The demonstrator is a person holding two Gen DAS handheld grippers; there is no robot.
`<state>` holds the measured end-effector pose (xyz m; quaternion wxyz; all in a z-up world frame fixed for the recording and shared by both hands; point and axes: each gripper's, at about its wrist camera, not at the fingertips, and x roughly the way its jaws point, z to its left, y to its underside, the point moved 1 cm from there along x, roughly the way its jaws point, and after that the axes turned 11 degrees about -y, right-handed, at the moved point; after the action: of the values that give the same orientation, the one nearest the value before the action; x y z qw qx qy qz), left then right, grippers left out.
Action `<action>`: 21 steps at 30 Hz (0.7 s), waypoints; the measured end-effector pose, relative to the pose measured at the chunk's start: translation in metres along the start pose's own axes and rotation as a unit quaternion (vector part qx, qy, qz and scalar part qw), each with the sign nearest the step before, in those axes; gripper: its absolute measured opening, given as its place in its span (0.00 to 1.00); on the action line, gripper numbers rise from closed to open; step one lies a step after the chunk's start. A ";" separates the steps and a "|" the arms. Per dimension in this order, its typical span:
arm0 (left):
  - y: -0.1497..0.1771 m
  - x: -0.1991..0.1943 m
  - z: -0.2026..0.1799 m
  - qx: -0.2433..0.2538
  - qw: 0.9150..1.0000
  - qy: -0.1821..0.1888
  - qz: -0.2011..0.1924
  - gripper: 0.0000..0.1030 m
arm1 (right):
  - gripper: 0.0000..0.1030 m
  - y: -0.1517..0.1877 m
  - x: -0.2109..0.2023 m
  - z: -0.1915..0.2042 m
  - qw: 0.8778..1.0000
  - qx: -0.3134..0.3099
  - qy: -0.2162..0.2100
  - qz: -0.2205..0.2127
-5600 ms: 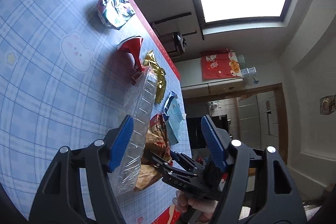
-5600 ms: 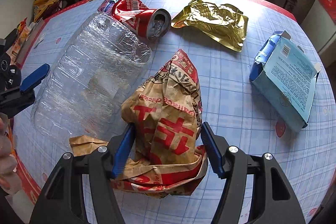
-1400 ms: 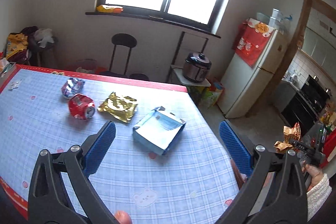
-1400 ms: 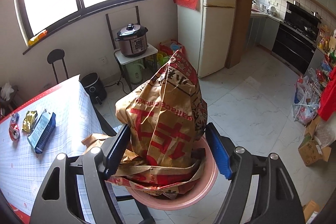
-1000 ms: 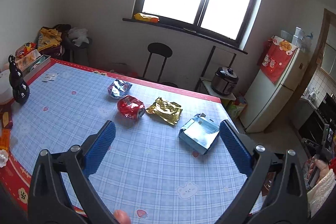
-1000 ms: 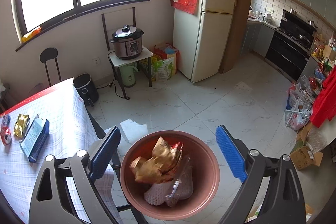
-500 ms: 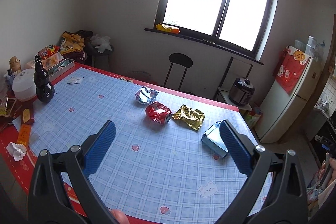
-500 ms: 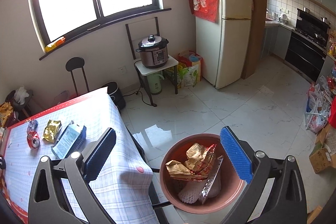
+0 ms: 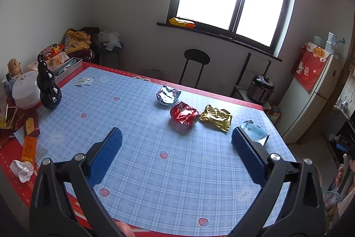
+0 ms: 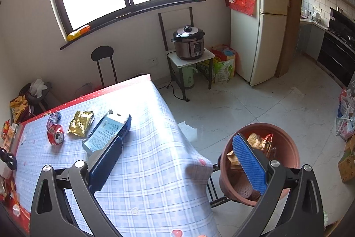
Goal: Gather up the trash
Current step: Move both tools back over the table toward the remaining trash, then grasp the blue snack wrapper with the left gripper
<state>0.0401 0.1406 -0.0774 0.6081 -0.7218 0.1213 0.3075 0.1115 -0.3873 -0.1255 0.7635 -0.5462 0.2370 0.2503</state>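
Observation:
On the blue checked table (image 9: pixel 137 143) lie a crushed red can (image 9: pixel 184 113), a gold wrapper (image 9: pixel 216 117), a silver crumpled wrapper (image 9: pixel 168 95) and a light blue carton (image 9: pixel 255 132). My left gripper (image 9: pixel 177 152) hangs open above the table's near side, empty. My right gripper (image 10: pixel 177 159) is open and empty over the table's corner. Beside that corner stands a brown bin (image 10: pixel 286 148) holding the brown paper bag (image 10: pixel 257 141) and clear plastic. The same can (image 10: pixel 55 137), gold wrapper (image 10: pixel 81 122) and carton (image 10: pixel 106 133) show in the right wrist view.
A black gourd bottle (image 9: pixel 47 86), a white lidded pot (image 9: pixel 25 90) and snack packets crowd the table's left edge; a crumpled tissue (image 9: pixel 22 170) lies at its near corner. A black stool (image 9: pixel 196 66), a rice cooker (image 10: pixel 188 42) on a stand and a fridge (image 10: pixel 261 23) stand beyond.
My right gripper let the brown paper bag drop into the bin, opened, and swung back toward the table. My left gripper, open, pulled back and turned left, showing more table.

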 end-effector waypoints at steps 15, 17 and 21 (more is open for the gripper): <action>-0.037 0.164 0.047 -0.042 0.992 0.068 0.097 0.94 | 0.95 -0.001 0.061 0.100 0.999 -0.018 -0.012 0.029; -0.049 0.205 0.046 -0.027 0.990 0.077 0.117 0.94 | 0.95 -0.001 0.073 0.108 0.999 -0.013 -0.008 0.037; -0.071 0.289 0.039 0.005 0.987 0.081 0.140 0.89 | 0.94 -0.002 0.098 0.123 0.998 -0.005 -0.004 0.055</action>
<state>0.2931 0.2511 -0.1939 0.5511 -0.7170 0.2717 0.3294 0.1984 -0.2587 -0.1507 0.7470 -0.5347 0.2624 0.2953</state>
